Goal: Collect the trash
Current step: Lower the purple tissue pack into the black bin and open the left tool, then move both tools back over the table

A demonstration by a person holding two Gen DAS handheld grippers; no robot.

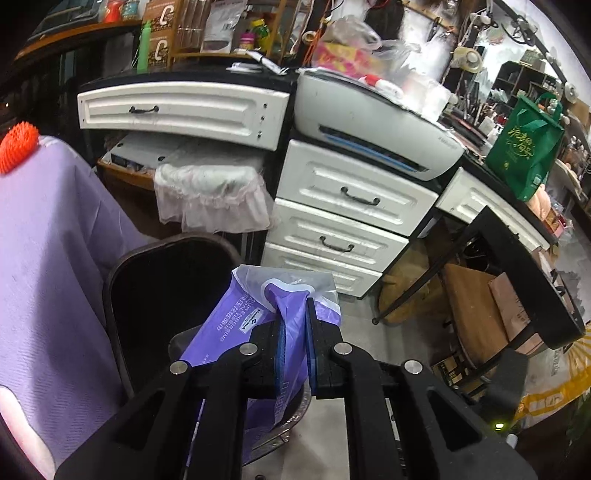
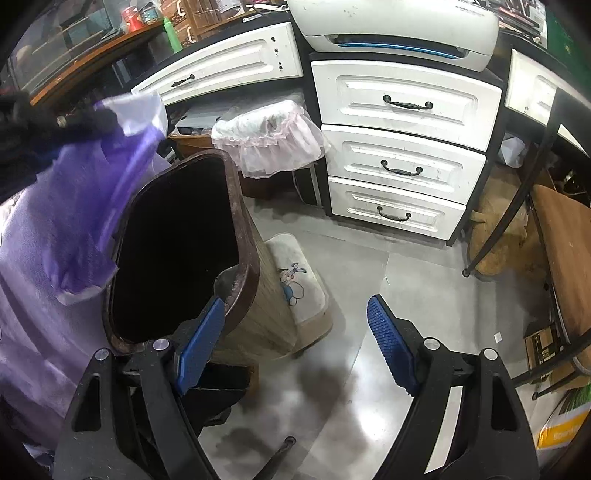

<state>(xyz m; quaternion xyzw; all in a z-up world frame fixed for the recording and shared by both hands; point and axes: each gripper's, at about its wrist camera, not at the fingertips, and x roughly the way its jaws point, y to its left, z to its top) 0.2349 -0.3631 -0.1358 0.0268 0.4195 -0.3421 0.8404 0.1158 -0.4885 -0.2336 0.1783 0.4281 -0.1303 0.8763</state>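
My left gripper [image 1: 294, 317] is shut on a purple plastic wrapper [image 1: 236, 325] with white print, held just right of the dark open trash bin [image 1: 122, 295]. In the right wrist view the same wrapper [image 2: 85, 206] hangs from the left gripper [image 2: 88, 122] over the left rim of the bin [image 2: 243, 240], whose inside is black. My right gripper [image 2: 295, 314] is open and empty, its left finger next to the bin's near rim, above the grey floor.
White drawer cabinet [image 2: 402, 162] stands behind the bin with a white printer [image 2: 399, 26] on top. A small cartoon-print stool [image 2: 299, 288] sits by the bin. A purple cloth [image 1: 48, 258] covers something at left. A black-framed wooden chair [image 2: 561, 251] is at right.
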